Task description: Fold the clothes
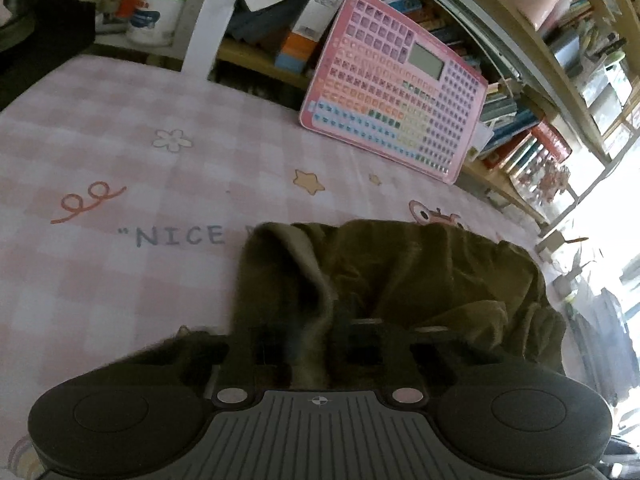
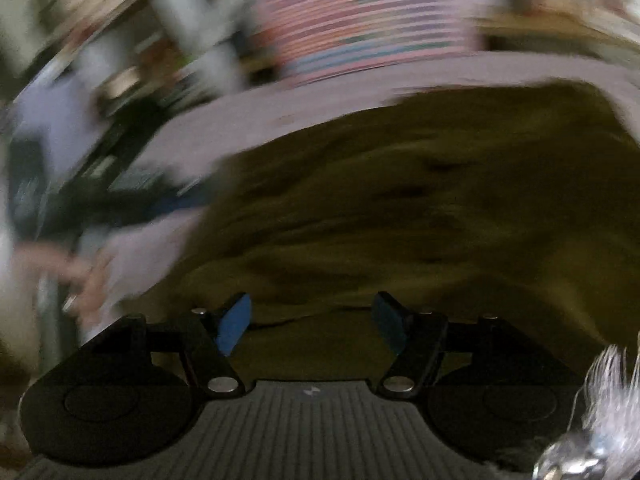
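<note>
An olive green garment (image 1: 420,272) lies bunched on a pink checked bed sheet (image 1: 120,152). In the left wrist view my left gripper (image 1: 310,344) is shut on a raised fold of that garment, and cloth drapes over both fingers and hides their tips. The right wrist view is badly blurred. There the same garment (image 2: 420,208) fills most of the picture. My right gripper (image 2: 312,320) hovers low over it with its blue pads (image 2: 236,324) wide apart and nothing pinched between them.
A pink keyboard-like board (image 1: 396,100) leans against crowded bookshelves (image 1: 520,132) behind the bed. A white post (image 1: 212,20) and a white tub (image 1: 156,16) stand at the back left. A person's hand (image 2: 80,280) shows at the left, and a silvery tassel (image 2: 600,400) at the lower right.
</note>
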Demonstrator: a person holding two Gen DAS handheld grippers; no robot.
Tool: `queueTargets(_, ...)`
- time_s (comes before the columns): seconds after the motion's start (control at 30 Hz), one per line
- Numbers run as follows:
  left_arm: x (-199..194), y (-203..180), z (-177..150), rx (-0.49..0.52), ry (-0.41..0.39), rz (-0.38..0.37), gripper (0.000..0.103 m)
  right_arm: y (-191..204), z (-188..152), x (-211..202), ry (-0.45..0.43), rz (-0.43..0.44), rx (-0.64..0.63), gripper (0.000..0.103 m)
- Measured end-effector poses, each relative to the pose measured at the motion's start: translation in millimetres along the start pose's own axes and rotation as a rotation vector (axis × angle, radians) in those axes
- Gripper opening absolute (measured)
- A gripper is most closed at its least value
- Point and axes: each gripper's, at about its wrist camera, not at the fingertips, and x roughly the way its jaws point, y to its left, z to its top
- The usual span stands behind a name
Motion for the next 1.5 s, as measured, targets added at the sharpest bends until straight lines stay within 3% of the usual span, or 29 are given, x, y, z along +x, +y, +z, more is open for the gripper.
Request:
queueTargets(0.13, -59, 14, 17, -0.099, -0.162, -0.167, 0.0, -39, -8, -21, -0.066, -0.142, 0.144, 0.066)
queueTargets(0.2, -60, 34, 23, -0.152, -0.186, -0.096, 0.0, -52, -13, -27, -0.083, -0.207, 0.175, 0.065)
queueTargets(0.3, -18, 65, 14, -0.22, -0.098, 0.033, 0.0, -67, -20, -25, -0.071, -0.279, 0.229, 0.063)
queueTargets(0.4, -2, 66, 2, -0.224, -0.065, 0.011, 0.002, -74, -25, -21, -0.037, -0.314, 0.264, 0.063)
queueTargets(0.5, -18, 72, -2, -0.243, -0.09, -0.012, 0.015, -78, -24, -22, -0.038, -0.334, 0.258, 0.063)
queueTargets(0.63, -42, 81, -9, -0.273, -0.094, -0.006, 0.017, -83, -22, -24, -0.047, -0.374, 0.267, 0.063)
queueTargets(0.77, -44, 70, -20, -0.23, -0.069, -0.01, 0.017, -88, -20, -21, -0.05, -0.41, 0.271, 0.063)
queueTargets(0.83, -39, 60, -22, -0.186, -0.06, 0.002, 0.026, -91, -18, -18, -0.048, -0.421, 0.269, 0.063)
queueTargets(0.93, -30, 45, -27, -0.102, -0.032, 0.039, 0.031, -91, -16, -13, -0.038, -0.415, 0.255, 0.063)
queueTargets(1.0, -26, 37, -31, -0.04, -0.029, 0.074, 0.029, -90, -16, -12, -0.038, -0.413, 0.242, 0.063)
queueTargets(1.03, -26, 33, -34, -0.008, -0.036, 0.092, 0.023, -89, -16, -12, -0.038, -0.41, 0.236, 0.063)
queueTargets(1.1, -24, 29, -35, 0.014, -0.036, 0.114, 0.0, -90, -18, -13, -0.044, -0.405, 0.232, 0.063)
queueTargets(1.17, -26, 28, -34, 0.011, -0.038, 0.112, 0.0, -91, -20, -14, -0.053, -0.399, 0.233, 0.063)
queueTargets(1.33, -62, 46, -29, -0.093, -0.163, 0.109, 0.0, -90, -20, -14, -0.054, -0.398, 0.226, 0.063)
queueTargets(1.5, -55, 68, -42, -0.131, -0.129, 0.212, 0.0, -77, -21, -7, -0.044, -0.359, 0.152, 0.063)
